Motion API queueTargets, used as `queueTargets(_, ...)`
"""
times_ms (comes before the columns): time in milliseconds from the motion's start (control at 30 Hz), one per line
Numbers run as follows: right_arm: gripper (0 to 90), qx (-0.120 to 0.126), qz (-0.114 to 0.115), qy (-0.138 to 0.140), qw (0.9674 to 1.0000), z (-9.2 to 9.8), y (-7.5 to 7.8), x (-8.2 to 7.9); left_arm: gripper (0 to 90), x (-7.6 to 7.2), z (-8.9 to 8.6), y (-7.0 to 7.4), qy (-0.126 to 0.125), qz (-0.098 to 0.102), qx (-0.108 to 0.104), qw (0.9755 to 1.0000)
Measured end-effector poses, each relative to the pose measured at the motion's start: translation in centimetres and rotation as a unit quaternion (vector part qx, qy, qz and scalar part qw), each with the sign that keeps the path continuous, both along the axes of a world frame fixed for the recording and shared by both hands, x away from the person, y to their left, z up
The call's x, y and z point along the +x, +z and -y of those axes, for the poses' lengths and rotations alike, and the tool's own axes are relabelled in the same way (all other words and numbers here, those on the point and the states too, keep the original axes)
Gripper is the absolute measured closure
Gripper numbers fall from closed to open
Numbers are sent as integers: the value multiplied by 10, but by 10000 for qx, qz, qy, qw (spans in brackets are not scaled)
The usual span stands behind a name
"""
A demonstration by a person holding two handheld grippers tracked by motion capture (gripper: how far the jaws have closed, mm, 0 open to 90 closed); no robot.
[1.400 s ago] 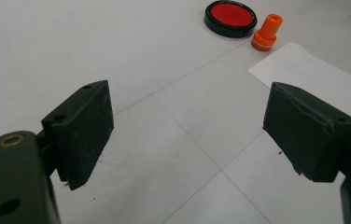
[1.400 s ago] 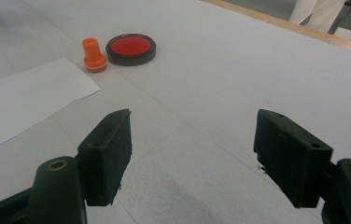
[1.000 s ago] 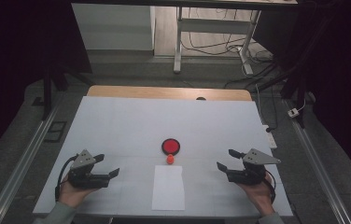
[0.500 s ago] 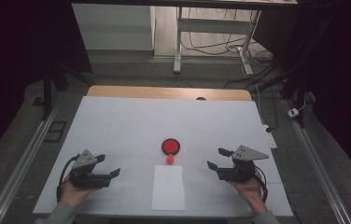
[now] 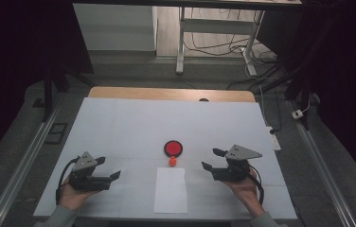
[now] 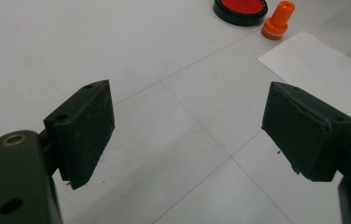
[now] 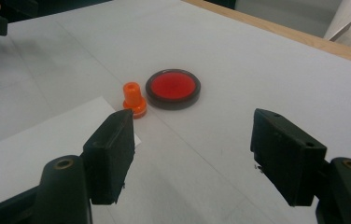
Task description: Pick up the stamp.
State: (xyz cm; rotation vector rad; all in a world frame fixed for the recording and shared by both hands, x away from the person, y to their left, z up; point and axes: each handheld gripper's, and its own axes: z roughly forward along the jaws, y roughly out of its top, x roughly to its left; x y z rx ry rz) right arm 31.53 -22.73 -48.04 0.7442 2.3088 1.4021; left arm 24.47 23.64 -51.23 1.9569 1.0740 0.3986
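Right gripper (image 5: 213,160): the jaws are being held wide apart and nothing is being gripped; in the right gripper view (image 7: 190,140) the table is being seen bare between the 2 pads.
Right gripper, change: over the last second it is being carried inward from the right side of the table toward the centre, while the jaws are being kept apart as before.
Right gripper, aim: the jaws are being pointed at the stamp and the ink pad, which are being framed just beyond the pads.
Left gripper (image 5: 107,168): the jaws are being held wide open and empty; it is being kept in the same place near the left front of the table, as in the earlier pictures.
Stamp (image 5: 172,161): the small orange stamp is being left standing upright on the table, just in front of the ink pad and just beyond the far edge of the paper; in the left gripper view (image 6: 278,20) it is being seen beside the pad.
Ink pad (image 5: 173,148): the round red pad in its black rim is being left lying flat near the table centre.
Paper (image 5: 171,189): 1 white sheet is being left lying flat at the front centre, between the 2 grippers.
Table (image 5: 119,123): the white surface is being used as the work area.
Meaning for the task: the approach is being judged as a reach for the stamp by the right gripper; no contact is being made yet, and a further advance and a closing on the stamp body are being judged as the next needs.
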Motion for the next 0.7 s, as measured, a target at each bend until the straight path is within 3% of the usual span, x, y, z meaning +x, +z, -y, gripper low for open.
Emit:
queueTargets(433,312,47,0,259,9997,-36,13,7,170,-1,1,1,-24,-23,-86,10000)
queueTargets(533,313,-64,3,307,9995,-48,15,10,171,-1,3,-1,-68,-37,-50,10000)
queueTargets(700,314,8,-121,488,9987,-68,13,15,172,0,3,-2,-78,-62,-29,9999)
